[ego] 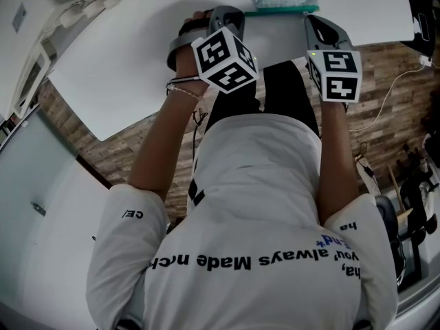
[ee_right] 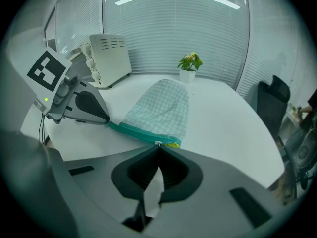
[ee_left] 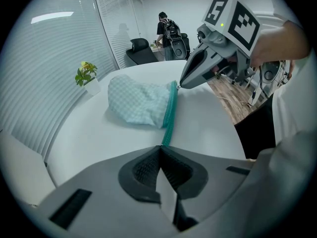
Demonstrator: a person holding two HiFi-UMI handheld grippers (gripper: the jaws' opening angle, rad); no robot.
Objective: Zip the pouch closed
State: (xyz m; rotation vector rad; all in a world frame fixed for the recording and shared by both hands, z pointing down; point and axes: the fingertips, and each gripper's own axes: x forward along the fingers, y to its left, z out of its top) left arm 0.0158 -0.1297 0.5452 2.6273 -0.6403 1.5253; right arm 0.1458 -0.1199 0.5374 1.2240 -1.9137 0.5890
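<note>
Your left gripper [ee_left: 161,148] has its fingers pressed fully together on one end of the teal zipper band [ee_left: 170,114] of the checked pale-green fabric pouch [ee_left: 138,102]. The band runs straight into their tips. Your right gripper [ee_right: 159,147] is closed as well, with the small metal zipper pull [ee_right: 158,143] caught at its fingertips at the band's other end, just beside a yellow-green tab [ee_right: 172,144]. The band stretches between the two grippers. The pouch lies flat on the white desk [ego: 137,67], its zipper side along the edge nearest you and its body reaching toward the middle. Beyond it, near the far edge, stands a small potted plant in a white pot [ee_right: 189,64]. A white toaster oven [ee_right: 106,51] sits well apart, toward the far left.
</note>
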